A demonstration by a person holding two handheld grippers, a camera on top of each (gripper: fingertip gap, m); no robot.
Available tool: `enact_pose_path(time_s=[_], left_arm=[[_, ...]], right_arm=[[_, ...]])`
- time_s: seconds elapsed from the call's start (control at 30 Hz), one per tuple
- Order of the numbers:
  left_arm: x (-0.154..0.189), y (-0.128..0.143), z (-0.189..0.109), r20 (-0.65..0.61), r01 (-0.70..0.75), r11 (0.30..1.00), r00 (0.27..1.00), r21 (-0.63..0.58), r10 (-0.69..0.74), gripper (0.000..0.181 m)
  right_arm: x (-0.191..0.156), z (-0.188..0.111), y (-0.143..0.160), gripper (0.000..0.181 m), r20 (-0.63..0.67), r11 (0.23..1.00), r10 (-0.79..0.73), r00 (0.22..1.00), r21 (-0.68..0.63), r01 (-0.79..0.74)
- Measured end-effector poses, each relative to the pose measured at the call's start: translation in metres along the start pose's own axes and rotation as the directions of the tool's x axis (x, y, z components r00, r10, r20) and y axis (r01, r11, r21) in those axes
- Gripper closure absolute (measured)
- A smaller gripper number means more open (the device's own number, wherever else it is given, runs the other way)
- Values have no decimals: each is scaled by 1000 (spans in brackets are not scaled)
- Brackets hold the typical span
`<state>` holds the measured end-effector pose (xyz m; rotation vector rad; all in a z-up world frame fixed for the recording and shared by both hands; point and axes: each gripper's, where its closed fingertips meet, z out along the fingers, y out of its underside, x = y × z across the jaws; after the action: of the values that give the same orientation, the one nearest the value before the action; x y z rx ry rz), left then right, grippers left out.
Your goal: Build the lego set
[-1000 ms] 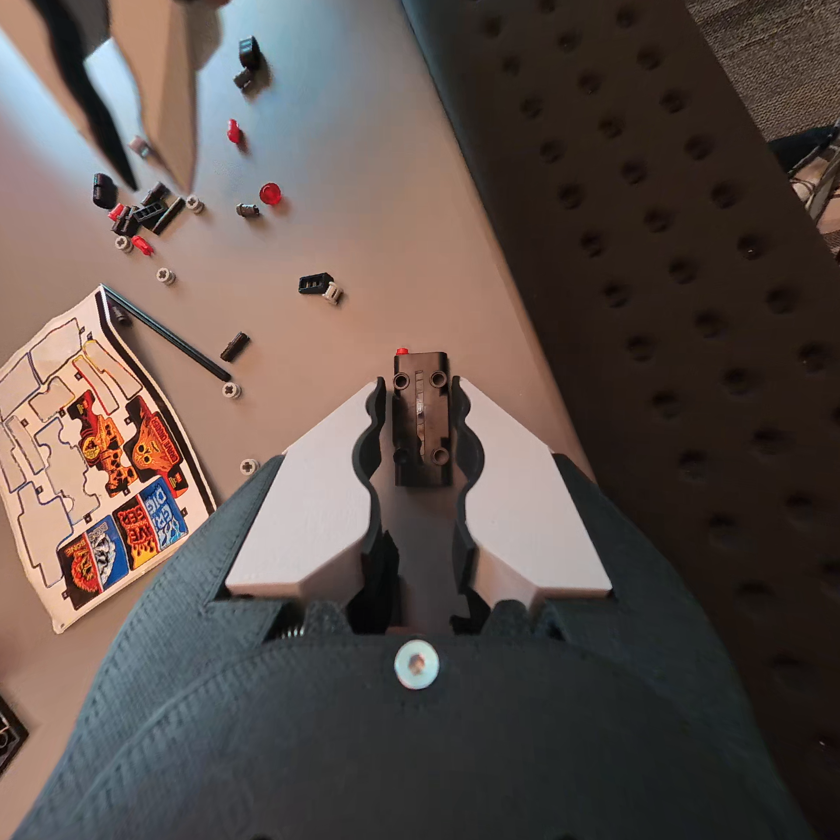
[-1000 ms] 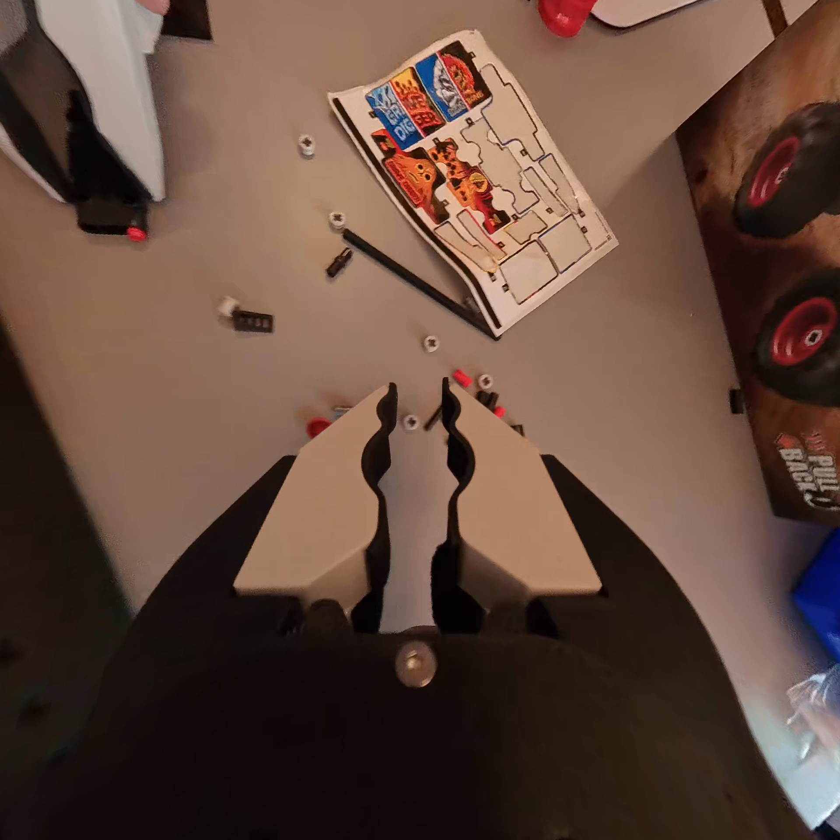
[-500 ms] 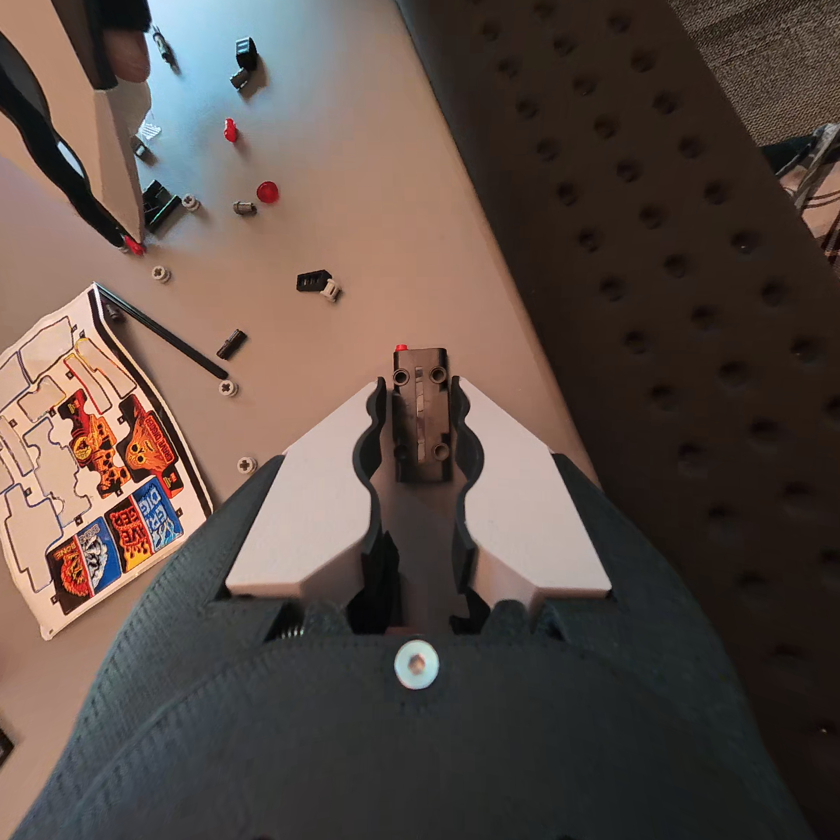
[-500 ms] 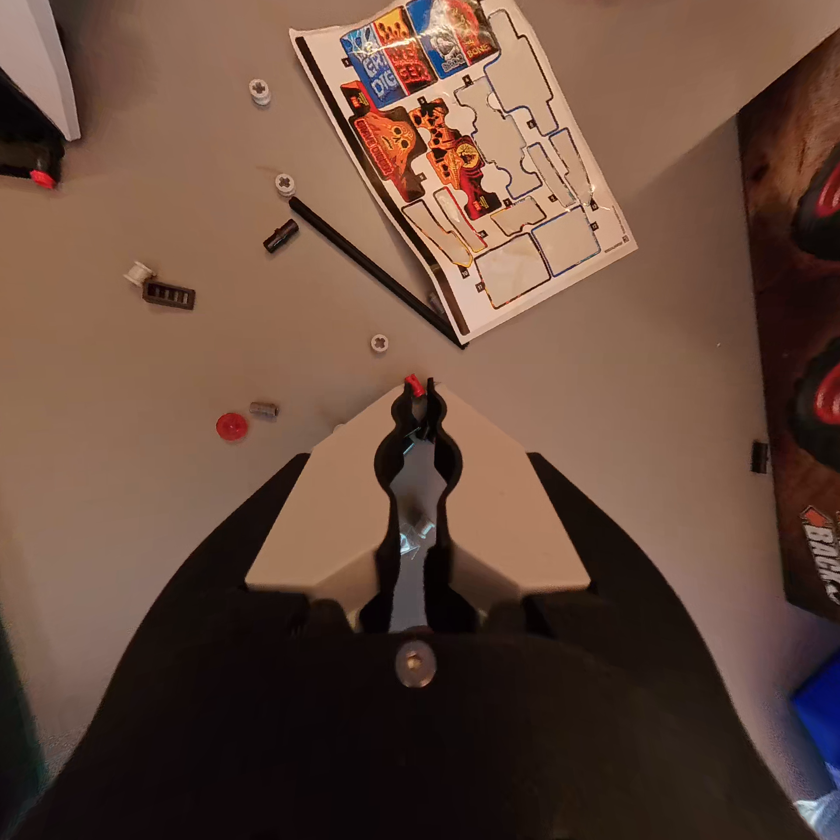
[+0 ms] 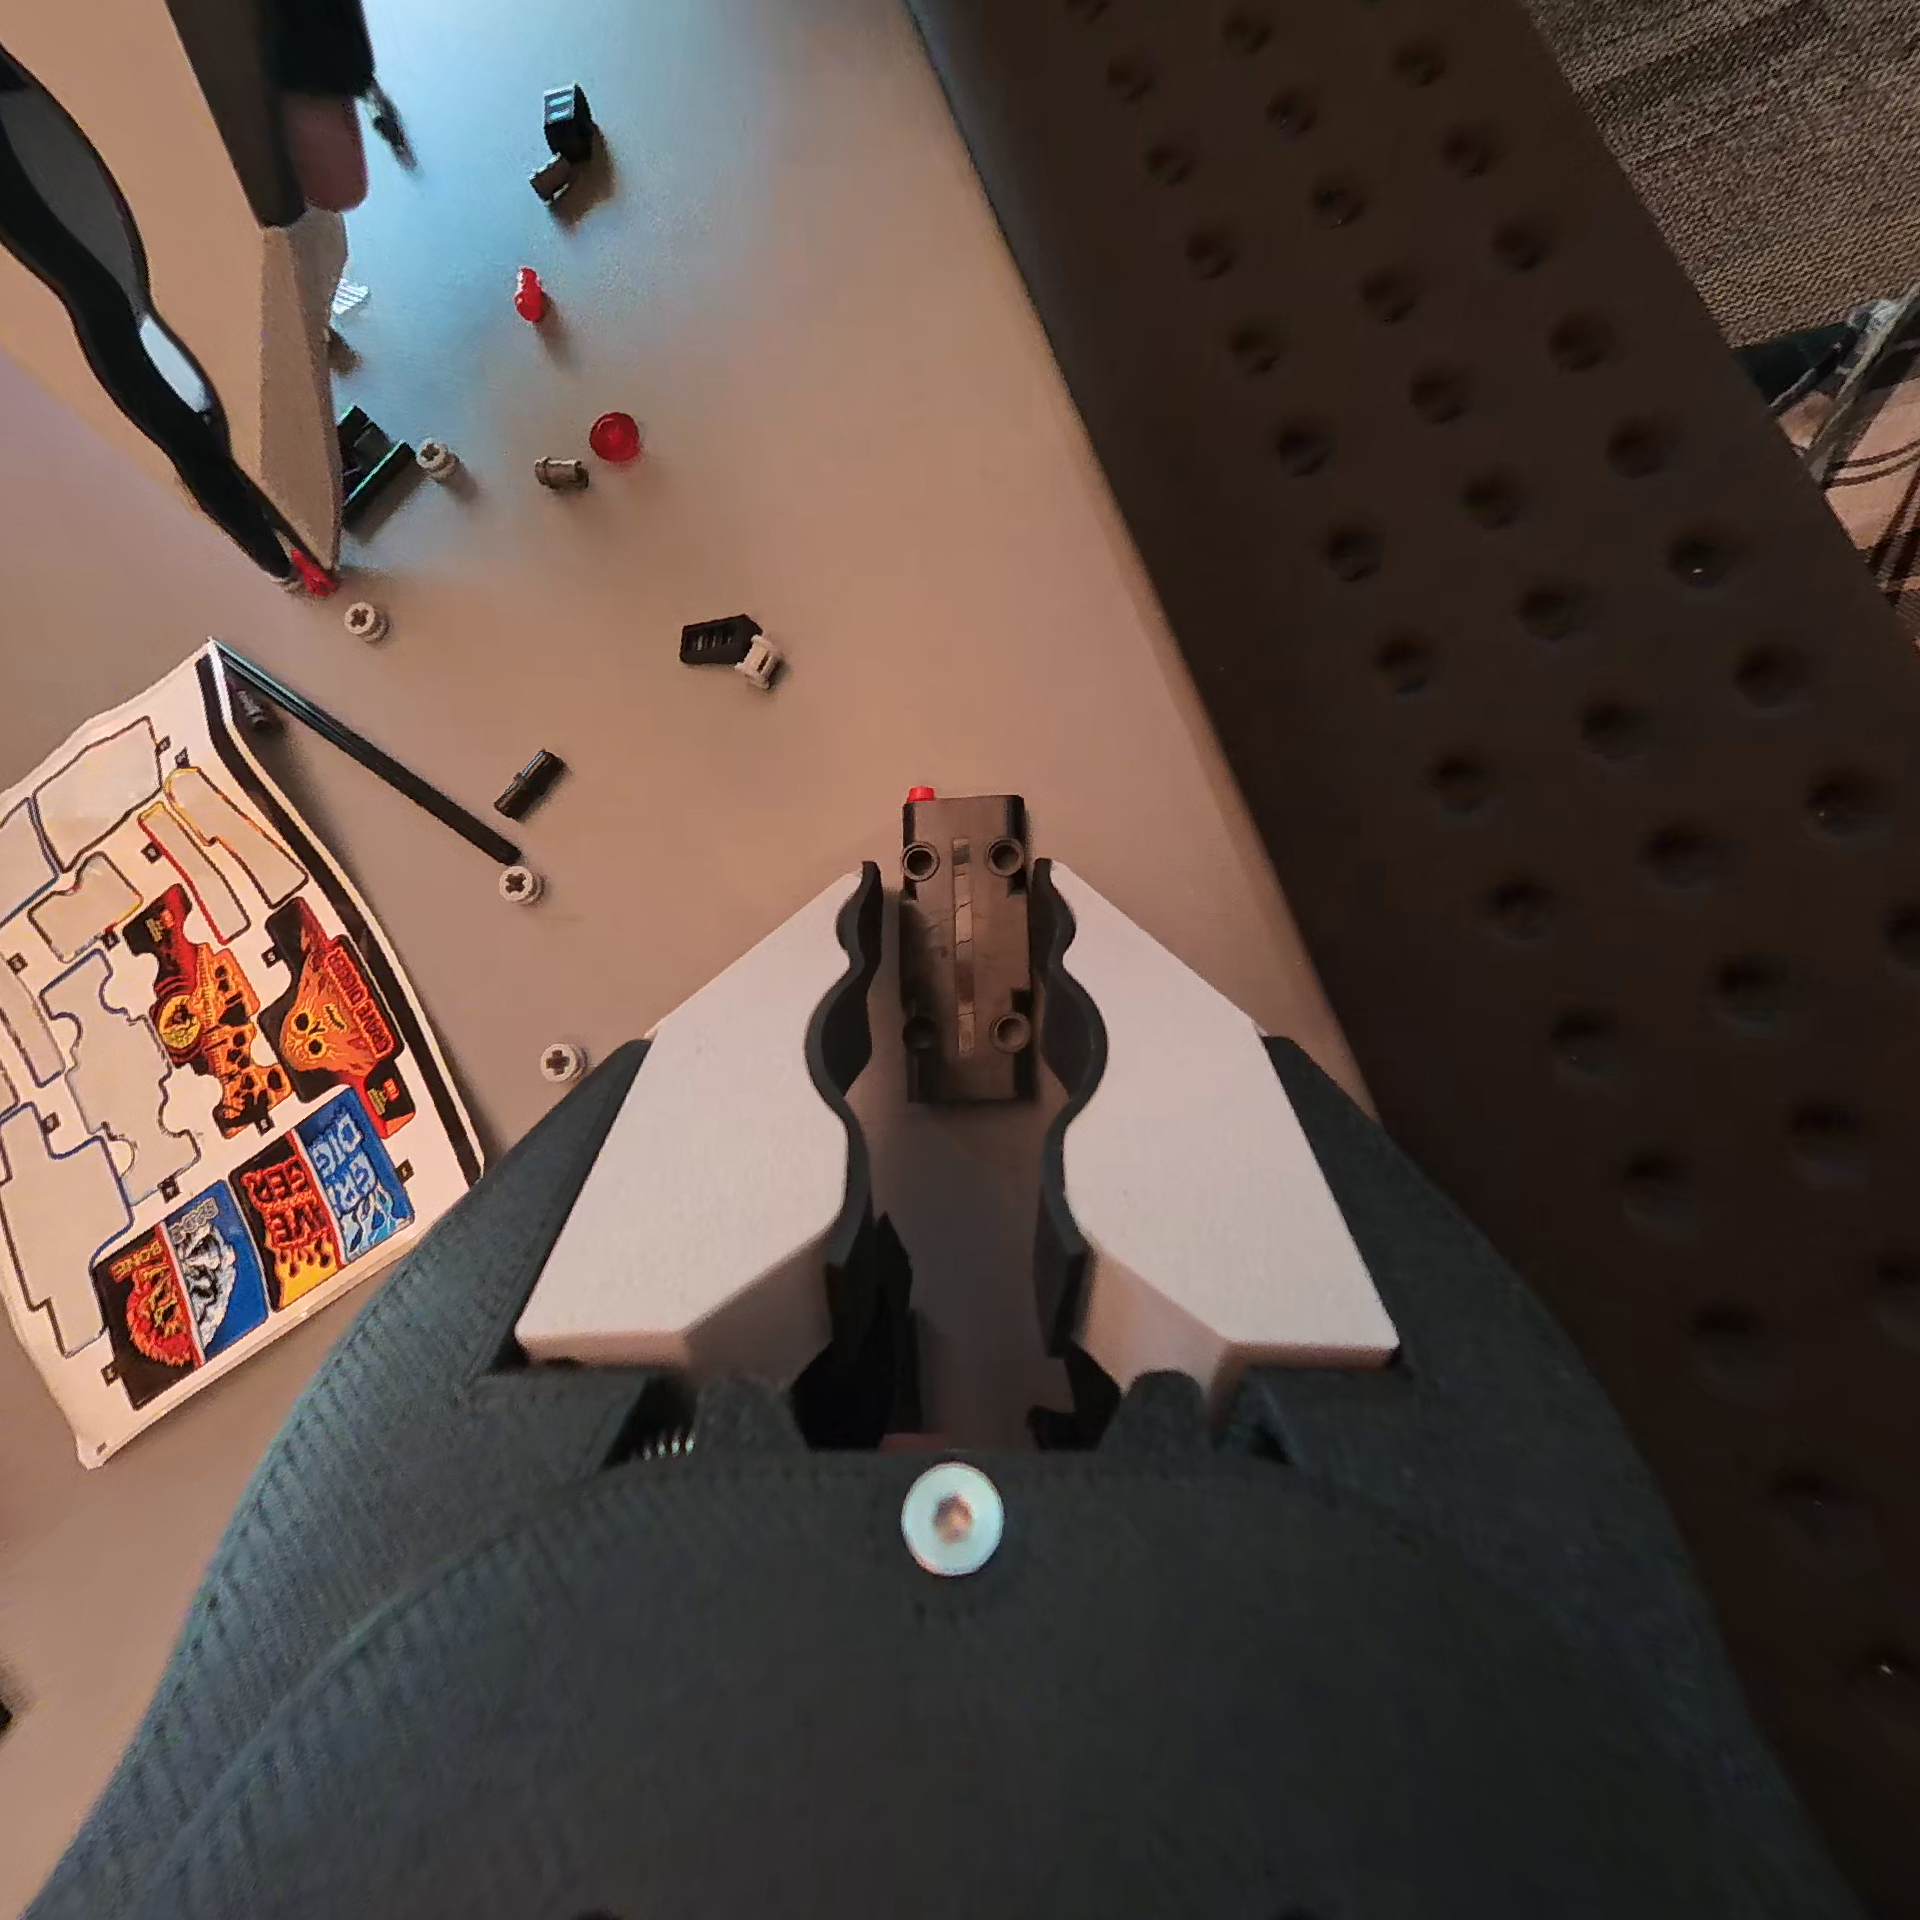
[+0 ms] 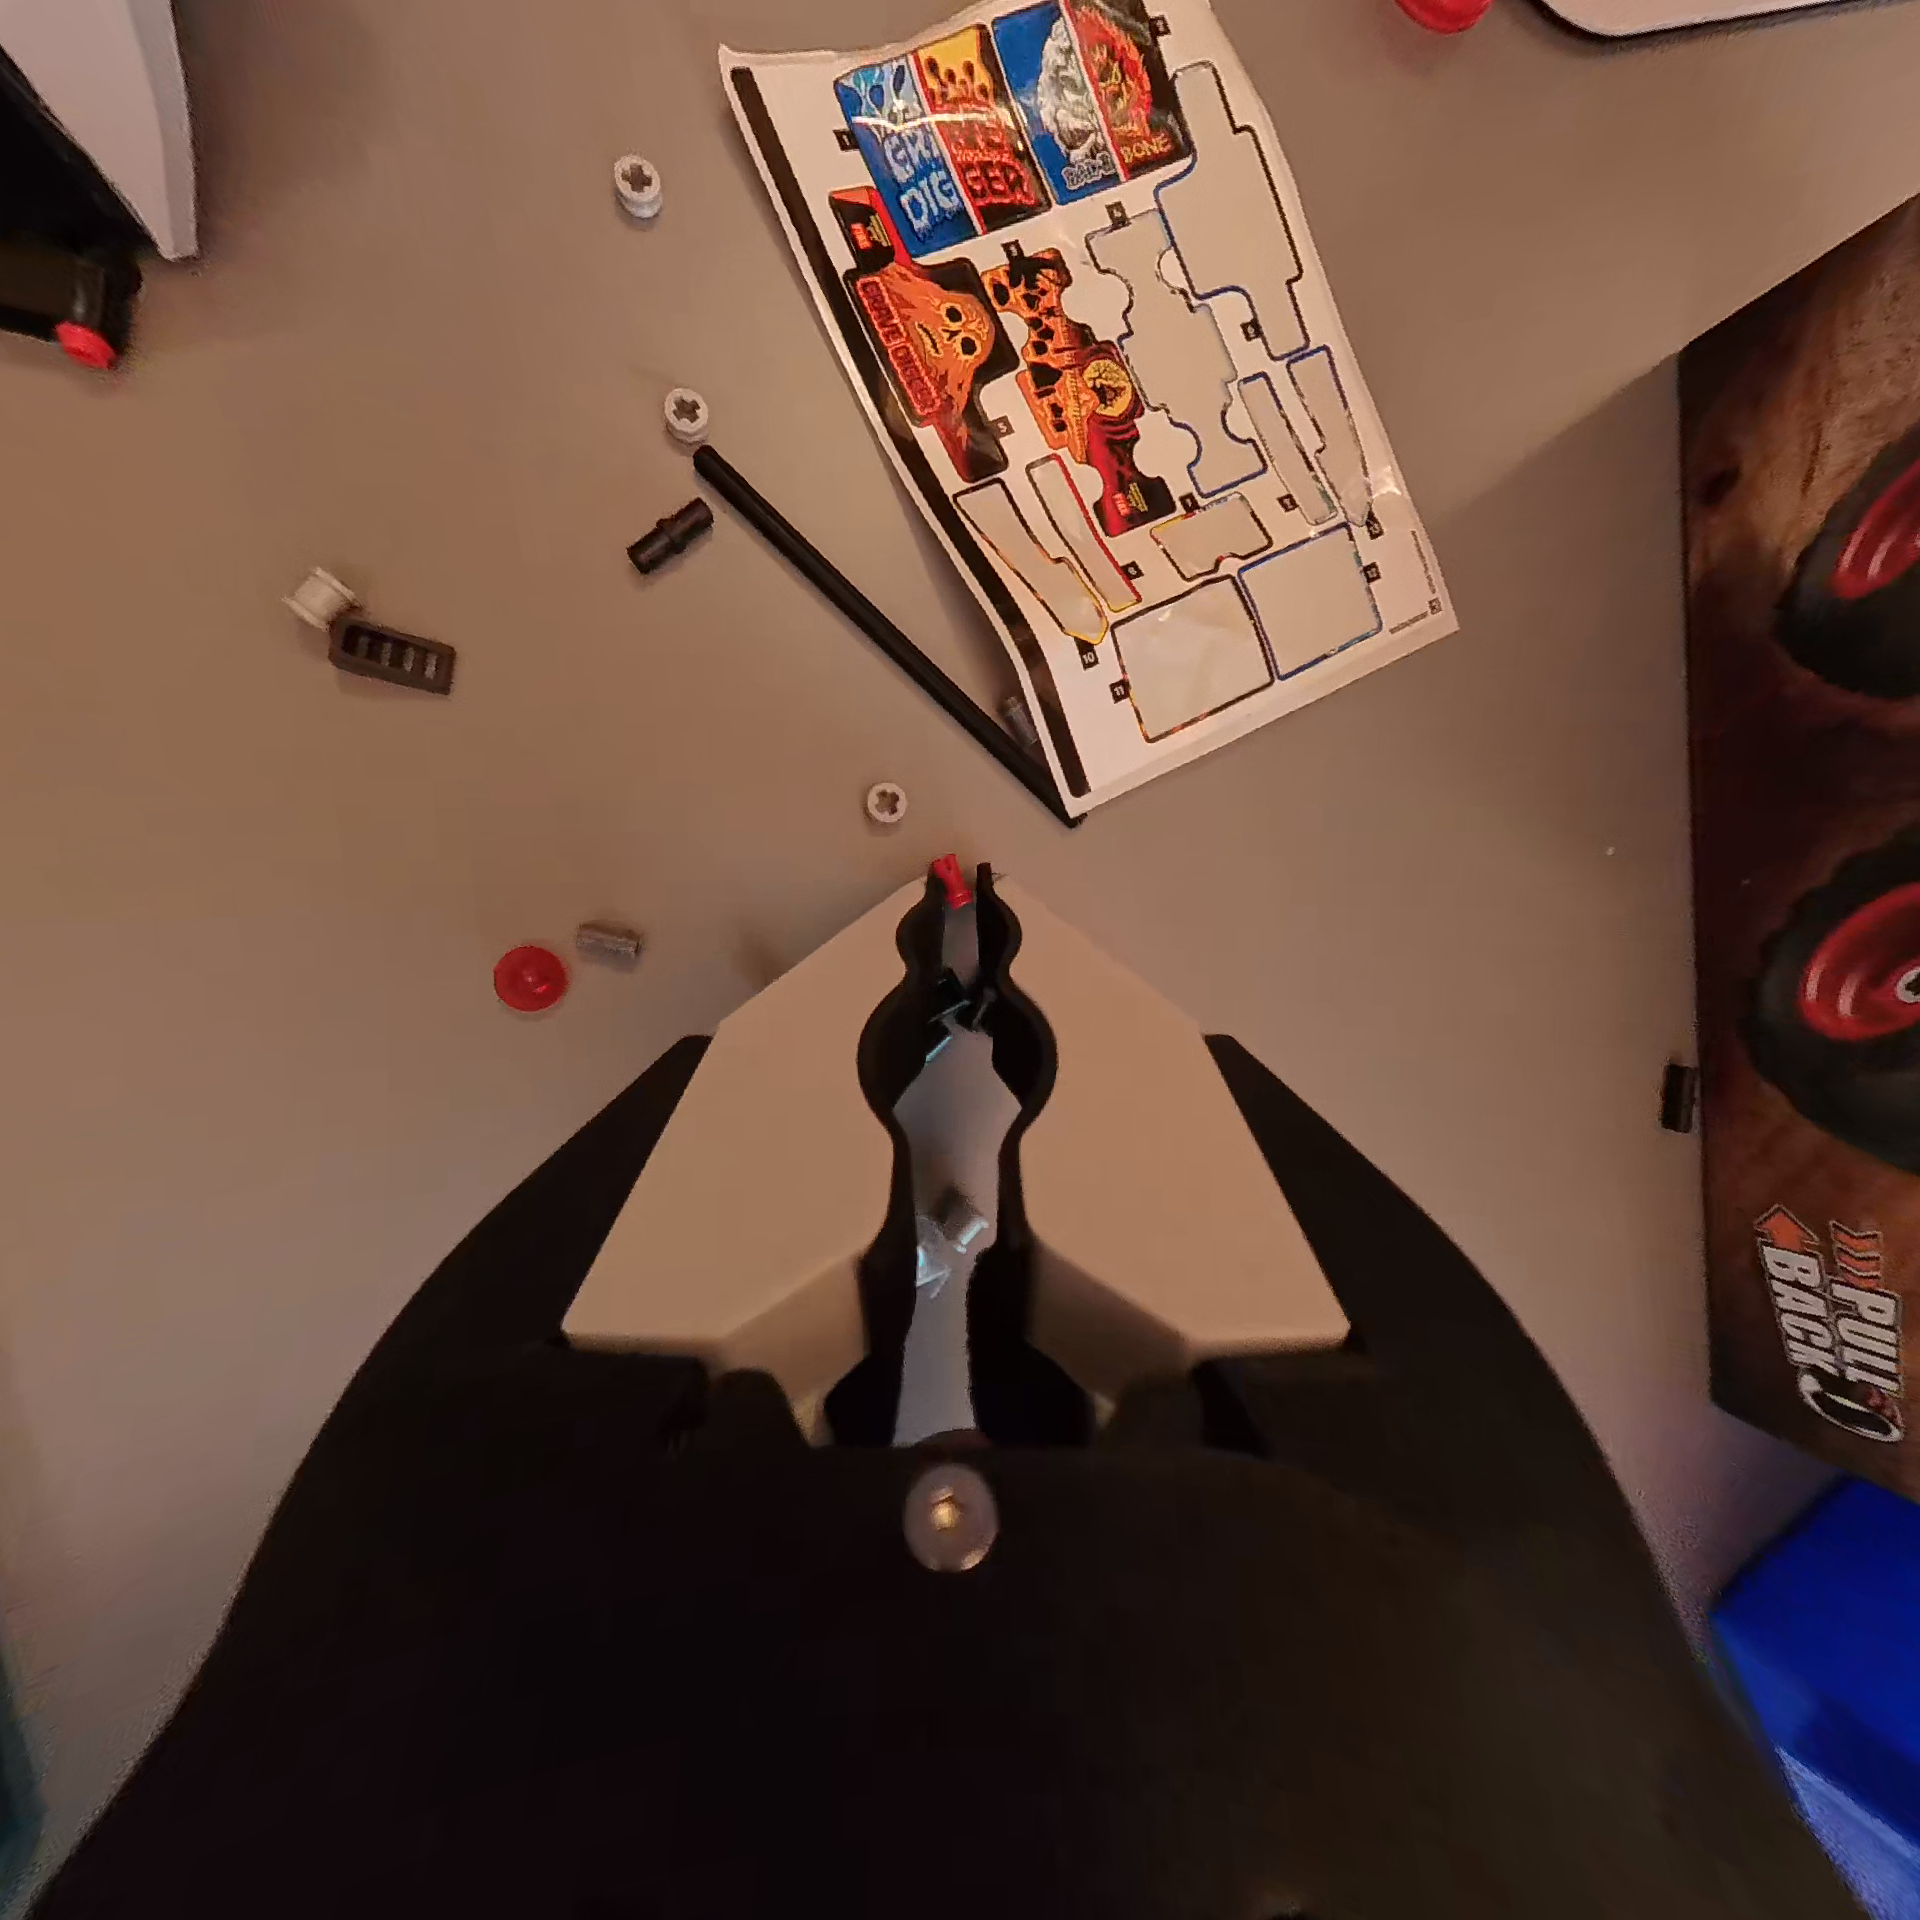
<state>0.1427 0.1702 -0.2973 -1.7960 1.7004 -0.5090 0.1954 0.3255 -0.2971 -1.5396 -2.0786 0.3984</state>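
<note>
Left gripper is clamped on a black motor block, held lengthwise between the jaws above the grey table; a small red stud is seen at the block's far left corner. The dark perforated panel is seen right of it. Right gripper is nearly closed, a small red pin pinched at the very tips; small dark bits are seen between the jaws behind the tips, kind cannot be told.

In the right wrist view, a white bush lies just beyond the tips, a red round plate and a grey connector near left. Farther out, a long black axle lies along the edge of the sticker sheet, a black pin beside it. A black grille piece touches a white pulley at left. The box with red-wheeled truck art is at the right edge. More white bushes lie farthest out.
</note>
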Motion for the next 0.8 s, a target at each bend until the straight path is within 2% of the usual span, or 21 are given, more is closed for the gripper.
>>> enact_pose_path(time_s=[0.6, 0.8], left_arm=[[-1, 2, -1, 1, 6, 1000, 1000, -2, -6, 152], [-4, 2, -3, 11, 20, 1000, 1000, 1, -20, 142]], right_arm=[[-7, 2, -4, 179, 63, 998, 59, 996, 26, -61], [-11, -2, -8, 180, 73, 991, 118, 990, 62, -122]])
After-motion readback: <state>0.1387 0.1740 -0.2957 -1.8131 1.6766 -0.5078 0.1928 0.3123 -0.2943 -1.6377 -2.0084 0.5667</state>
